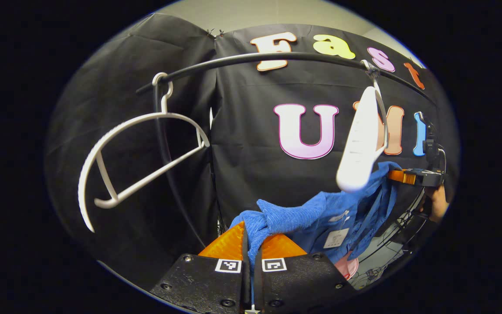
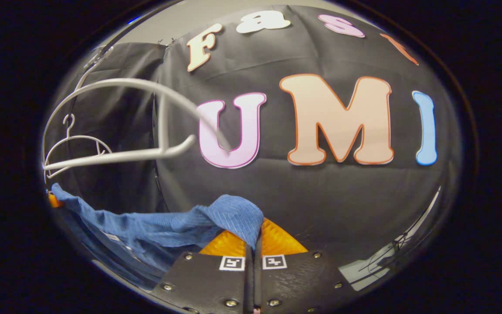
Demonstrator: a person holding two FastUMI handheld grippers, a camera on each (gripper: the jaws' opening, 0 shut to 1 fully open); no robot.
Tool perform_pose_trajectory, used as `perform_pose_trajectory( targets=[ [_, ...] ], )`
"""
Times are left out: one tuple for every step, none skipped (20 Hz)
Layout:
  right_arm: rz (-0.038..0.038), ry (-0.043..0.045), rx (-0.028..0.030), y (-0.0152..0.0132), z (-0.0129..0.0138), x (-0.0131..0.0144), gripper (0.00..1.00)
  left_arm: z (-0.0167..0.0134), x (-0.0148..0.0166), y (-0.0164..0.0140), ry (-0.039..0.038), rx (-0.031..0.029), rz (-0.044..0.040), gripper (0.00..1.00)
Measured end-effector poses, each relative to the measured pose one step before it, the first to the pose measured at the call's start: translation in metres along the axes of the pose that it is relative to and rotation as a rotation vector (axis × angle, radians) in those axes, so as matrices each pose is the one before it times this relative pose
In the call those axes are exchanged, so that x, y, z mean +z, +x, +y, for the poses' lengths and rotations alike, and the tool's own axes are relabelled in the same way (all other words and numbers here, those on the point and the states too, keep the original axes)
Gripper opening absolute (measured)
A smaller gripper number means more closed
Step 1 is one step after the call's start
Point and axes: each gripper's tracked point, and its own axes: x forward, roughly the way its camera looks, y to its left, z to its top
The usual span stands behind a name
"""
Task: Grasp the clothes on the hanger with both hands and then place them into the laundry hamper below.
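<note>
Black cloth [image 1: 251,165] covered the booth wall behind everything, and a dark curved rail [image 1: 277,56] ran across its upper part. Two white hangers were hooked on this rail: one hanger [image 1: 137,152] near the rail's left end, bare and tilted, and a second hanger [image 1: 360,144] near the right end, turned so that I saw it almost edge-on. The blue garment [image 1: 320,218] was off both hangers and hung stretched between my two grippers, below the second hanger. My left gripper [image 1: 251,244] was closed on one bunched end of the garment, with the cloth pinched between both fingers and folded over their tips. My right gripper [image 2: 255,244] was closed on the other end in the same way; in the left gripper view I saw it [image 1: 408,176] far off at the right, held by a hand [image 1: 438,203]. In the right gripper view the garment [image 2: 155,226] ran away to the left, under the nearer hanger [image 2: 146,117]. Something pink [image 1: 349,266] showed below the cloth, but I could not tell what it was.
</note>
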Motion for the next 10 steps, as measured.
perform_pose_trajectory(
  targets=[
    [0.00562, -0.00895, -0.00502, -0.00383, -0.00182, -0.00731, 0.01, 0.00051, 0.00618, -0.00099, -0.00428, -0.00859, -0.0002, 0.03],
    [0.01414, -0.00148, 0.00209, -0.00256, -0.00023, -0.00835, 0.0, 0.002, 0.00306, -0.00107, 0.00398, 0.00199, 0.0092, 0.03],
    [0.01269, 0.0083, 0.00408, -0.00394, 0.00038, -0.00797, 0.0, 0.00217, 0.00249, -0.00214, 0.00543, 0.00281, 0.0054, 0.04],
    [0.00606, 0.0075, 0.00431, -0.00542, 0.00134, -0.00652, 0.01, -0.00292, -0.0016, 0.00172, 0.00097, -0.0052, 0.00759, 0.03],
    [-0.00046, 0.00333, 0.00083, -0.00551, 0.00013, -0.00342, 0.01, -0.00399, 0.00018, 0.00259, 0.00435, -0.00627, 0.00784, 0.03],
    [0.00139, 0.00093, -0.00009, -0.00538, 0.00004, -0.00445, 0.0, 0.00014, -0.00097, 0.00322, 0.00679, -0.00545, 0.00735, 0.03],
    [0.00525, 0.00221, -0.00124, -0.0045, -0.00073, -0.00445, 0.0, -0.00035, 0.00044, 0.00156, 0.00685, -0.00392, 0.00931, 0.03],
    [0.00596, 0.00432, -0.0007, -0.00522, -0.00074, -0.00488, 0.01, -0.00132, 0.00041, 0.00047, 0.00107, -0.00821, -0.00141, 0.03],
    [0.00579, 0.00487, 0.00076, -0.00497, -0.00005, -0.00215, 0.01, -0.00213, 0.00301, 0.00192, -0.00008, -0.0083, -0.00211, 0.03],
    [0.00573, 0.00445, 0.0034, -0.00534, 0.00032, -0.00127, 0.01, -0.00157, 0.00216, 0.00124, 0.00072, -0.00618, 0.0002, 0.04]
  ],
)
